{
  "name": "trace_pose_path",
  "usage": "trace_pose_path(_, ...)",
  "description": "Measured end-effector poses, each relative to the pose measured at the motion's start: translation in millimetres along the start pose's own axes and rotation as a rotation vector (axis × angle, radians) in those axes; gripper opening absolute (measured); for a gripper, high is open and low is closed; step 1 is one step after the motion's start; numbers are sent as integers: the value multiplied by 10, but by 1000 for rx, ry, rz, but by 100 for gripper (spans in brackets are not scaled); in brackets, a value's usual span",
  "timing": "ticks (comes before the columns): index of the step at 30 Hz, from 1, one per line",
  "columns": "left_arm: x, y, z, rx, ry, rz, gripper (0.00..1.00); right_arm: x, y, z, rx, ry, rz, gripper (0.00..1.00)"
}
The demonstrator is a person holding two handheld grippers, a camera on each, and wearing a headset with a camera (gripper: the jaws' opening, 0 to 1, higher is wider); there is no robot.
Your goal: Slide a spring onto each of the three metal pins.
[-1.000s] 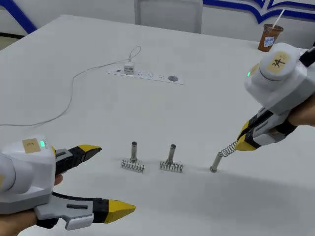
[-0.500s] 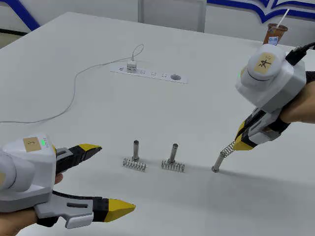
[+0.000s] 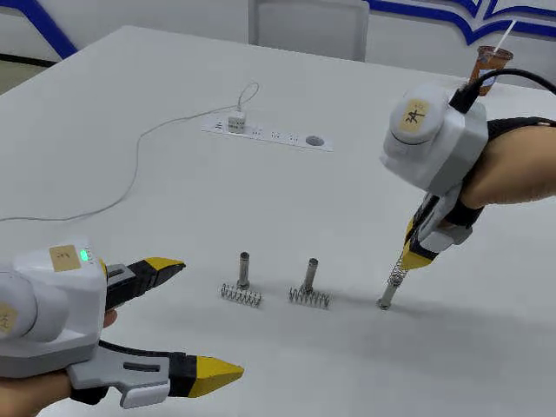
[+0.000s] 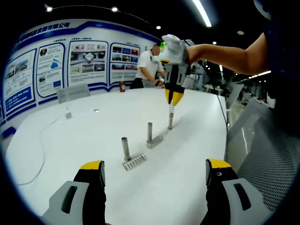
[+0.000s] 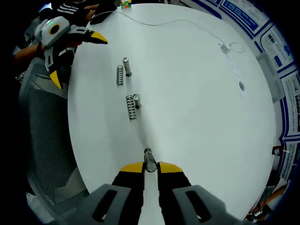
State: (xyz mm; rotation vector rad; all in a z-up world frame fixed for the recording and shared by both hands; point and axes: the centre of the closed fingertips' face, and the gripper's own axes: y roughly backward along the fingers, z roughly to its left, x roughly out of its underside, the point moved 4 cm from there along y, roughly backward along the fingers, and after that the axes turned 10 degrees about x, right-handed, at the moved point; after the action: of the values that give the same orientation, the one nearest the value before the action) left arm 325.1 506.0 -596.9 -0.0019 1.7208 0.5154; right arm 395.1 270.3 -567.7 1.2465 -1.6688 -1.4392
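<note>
Open tabletop (image 3: 174, 200) all round, three pins (image 3: 310, 274), two springs (image 3: 241, 295) lying loose, right gripper (image 3: 415, 259) pinching third spring (image 3: 397, 275), left gripper (image 3: 208, 319) spread.

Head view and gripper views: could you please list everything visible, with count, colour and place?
table: one, white, under everything.
pins: three, silver, upright in a row mid-table.
loose springs: two, silver, lying at the left and middle pins' feet.
held spring: one, silver, at the right pin's top.
power strip: one, white, far side, plug in it.
cup: one, brown, far right edge.
left claw: one, yellow-tipped, open, near left.
right claw: one, yellow-tipped, shut on the held spring.
</note>
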Motion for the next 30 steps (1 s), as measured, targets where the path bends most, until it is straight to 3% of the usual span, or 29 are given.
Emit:
trace_pose_path(16, -8, -30, -10, 5, 0, 9, 90, 50, -346, 95, -22, -81, -25, 11)
trace_pose_path(30, -18, -41, 11, 6, 2, 2, 90, 32, -396, 103, -11, -70, -11, 11)
